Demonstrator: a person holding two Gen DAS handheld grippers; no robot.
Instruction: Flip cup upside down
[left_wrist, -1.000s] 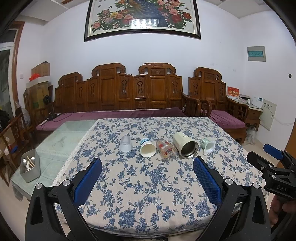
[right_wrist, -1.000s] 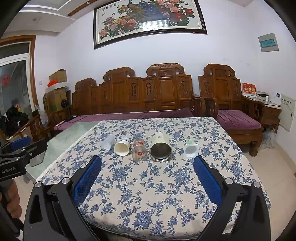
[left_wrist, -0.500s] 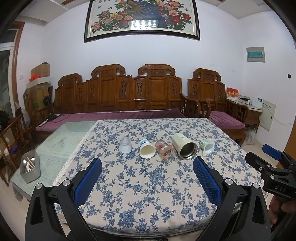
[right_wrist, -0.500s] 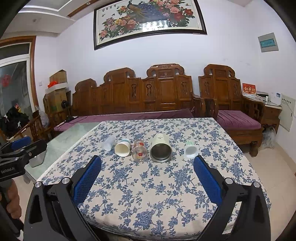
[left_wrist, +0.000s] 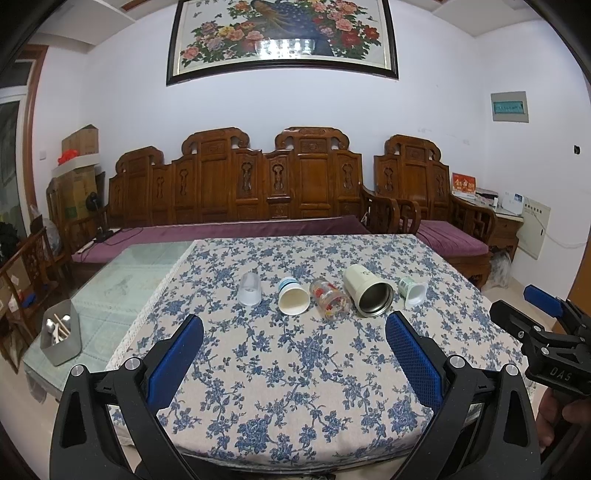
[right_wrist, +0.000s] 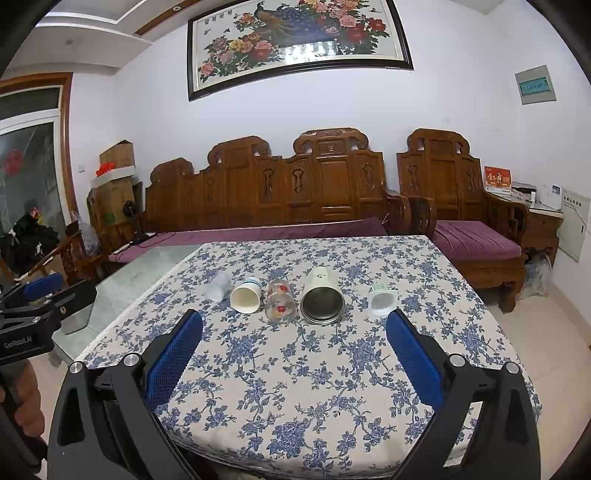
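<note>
Several cups lie on their sides in a row on the floral tablecloth (left_wrist: 295, 354), mouths toward me. From left: a clear plastic cup (left_wrist: 250, 288) (right_wrist: 218, 285), a white paper cup (left_wrist: 292, 296) (right_wrist: 246, 295), a glass with red print (left_wrist: 330, 298) (right_wrist: 280, 301), a cream steel-lined tumbler (left_wrist: 367, 290) (right_wrist: 322, 296), a small white-green cup (left_wrist: 412, 290) (right_wrist: 382, 298). My left gripper (left_wrist: 294, 334) is open and empty, short of the row. My right gripper (right_wrist: 294, 334) is open and empty, likewise short of it.
A grey holder with utensils (left_wrist: 61, 338) stands on the bare glass part of the table at the left. A carved wooden sofa (left_wrist: 258, 192) with purple cushions runs behind the table. The right gripper shows at the left view's right edge (left_wrist: 543, 332).
Both views have shifted slightly; the cups sit a touch higher in the frames. No cup has moved and both grippers stay open.
</note>
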